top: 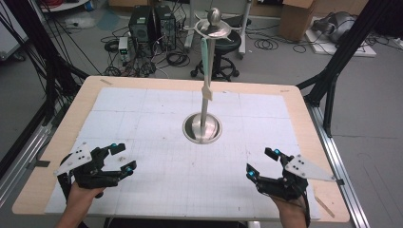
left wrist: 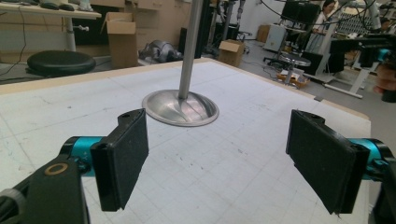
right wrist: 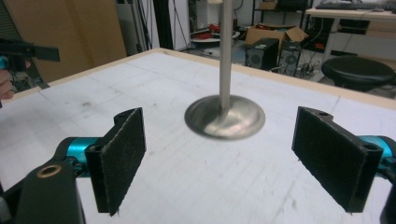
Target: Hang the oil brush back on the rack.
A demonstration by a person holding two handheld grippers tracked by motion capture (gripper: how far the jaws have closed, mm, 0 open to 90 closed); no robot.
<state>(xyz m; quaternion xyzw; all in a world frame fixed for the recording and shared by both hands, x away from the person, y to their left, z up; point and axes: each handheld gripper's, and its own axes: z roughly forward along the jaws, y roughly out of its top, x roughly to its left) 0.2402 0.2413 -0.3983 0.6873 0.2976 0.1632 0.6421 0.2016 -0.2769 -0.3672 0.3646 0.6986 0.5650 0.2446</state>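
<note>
At far left of the table [top: 57, 142], left gripper [top: 124, 157] sits low over the white gridded mat [top: 157, 180], jaws spread wide, nothing between them; a hand [top: 78, 197] holds it from below. At mid-table, the metal stand [top: 202, 127] has its round base flat on the mat, its thin pole upright, and a small dish [top: 216, 31] with a rounded metal piece on top. It's well apart from both grippers. At right, right gripper [top: 262, 162] is near the mat, jaws spread wide and empty, aimed toward the stand base [right wrist: 225, 116]. Floor beyond holds a black stool [top: 223, 52] and cables.
</note>
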